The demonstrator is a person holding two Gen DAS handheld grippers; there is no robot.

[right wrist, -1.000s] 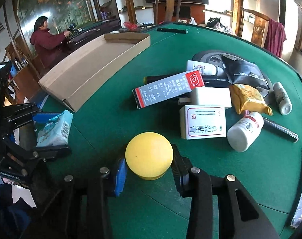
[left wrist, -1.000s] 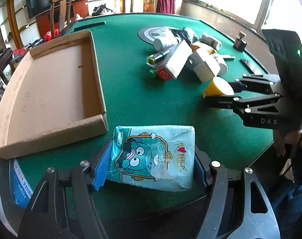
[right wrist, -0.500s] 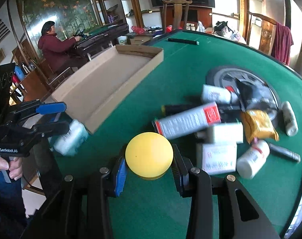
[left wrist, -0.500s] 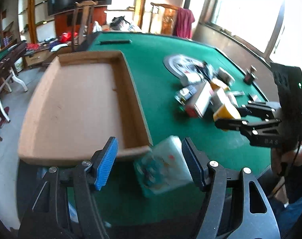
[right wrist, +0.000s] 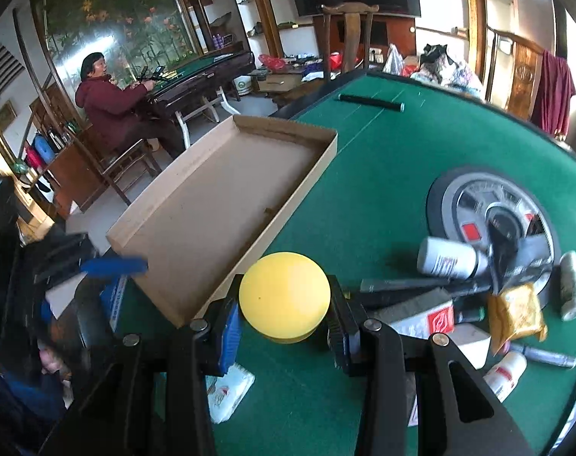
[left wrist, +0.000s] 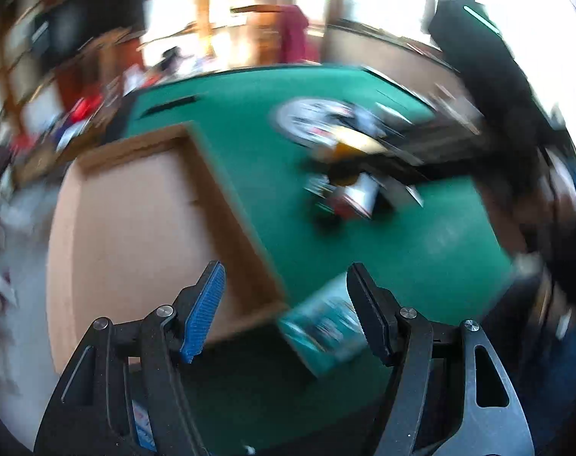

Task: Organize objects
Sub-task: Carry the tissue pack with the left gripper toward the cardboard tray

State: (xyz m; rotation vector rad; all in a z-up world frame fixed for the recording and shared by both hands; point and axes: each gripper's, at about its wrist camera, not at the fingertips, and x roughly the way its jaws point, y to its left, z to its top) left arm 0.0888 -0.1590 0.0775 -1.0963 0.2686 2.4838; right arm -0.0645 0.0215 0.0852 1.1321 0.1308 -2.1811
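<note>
My left gripper (left wrist: 286,304) is open and hovers over the near corner of the shallow cardboard tray (left wrist: 135,228). A teal tissue pack (left wrist: 322,326) lies loose on the green table below it, close to the right finger, with no pad pressing on it. The left view is badly blurred. My right gripper (right wrist: 284,319) is shut on a yellow dome-shaped object (right wrist: 284,296), held above the table beside the long wall of the tray (right wrist: 307,190). The tissue pack (right wrist: 227,391) shows under the right gripper. The left gripper (right wrist: 113,266) is at the tray's near end.
A heap of small boxes, bottles, tubes and a yellow packet (right wrist: 516,315) sits at the right, partly on a round grey disc (right wrist: 459,197). A black bar (right wrist: 367,100) lies at the table's far edge. A person in maroon (right wrist: 109,102) sits at another table behind.
The tissue pack slipped out of the left jaws and now lies on the table by the tray corner; the left gripper rose and rolled. The right gripper carried the yellow object towards the tray.
</note>
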